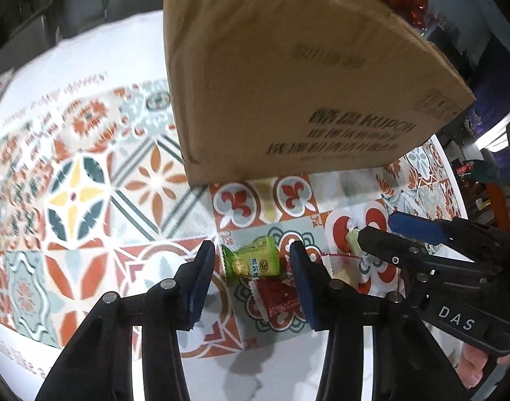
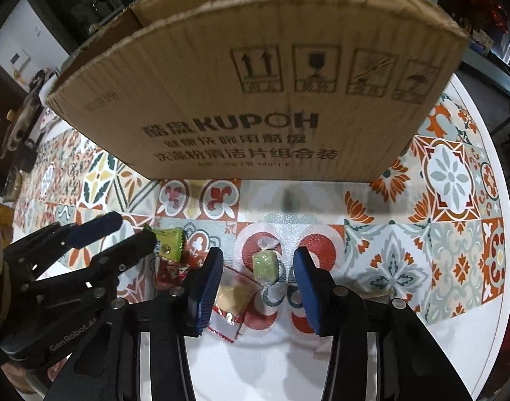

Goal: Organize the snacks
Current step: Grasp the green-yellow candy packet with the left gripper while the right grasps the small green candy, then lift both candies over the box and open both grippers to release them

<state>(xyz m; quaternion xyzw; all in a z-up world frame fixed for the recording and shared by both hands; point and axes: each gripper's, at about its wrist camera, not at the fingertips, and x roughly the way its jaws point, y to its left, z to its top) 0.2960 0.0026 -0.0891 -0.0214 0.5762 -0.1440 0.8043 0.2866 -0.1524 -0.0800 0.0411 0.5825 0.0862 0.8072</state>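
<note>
A green wrapped snack (image 1: 253, 260) lies on the patterned table between the fingers of my open left gripper (image 1: 251, 254), with a red packet (image 1: 276, 297) just below it. My open right gripper (image 2: 258, 260) hangs over a small green candy in clear wrap (image 2: 264, 263); a clear packet with red edging (image 2: 230, 299) lies by its left finger. In the left wrist view my right gripper (image 1: 372, 234) comes in from the right with the candy (image 1: 353, 242) at its tip. In the right wrist view my left gripper (image 2: 131, 230) reaches the green snack (image 2: 169, 244). The open cardboard box (image 2: 255, 100) stands just behind the snacks.
The table (image 2: 455, 317) has a tile-patterned cloth and a white rim curving at the right. The box (image 1: 288, 83) fills the far side. Dark clutter lies beyond the table's left edge (image 2: 17, 140) and red shiny items at the back right (image 1: 408, 3).
</note>
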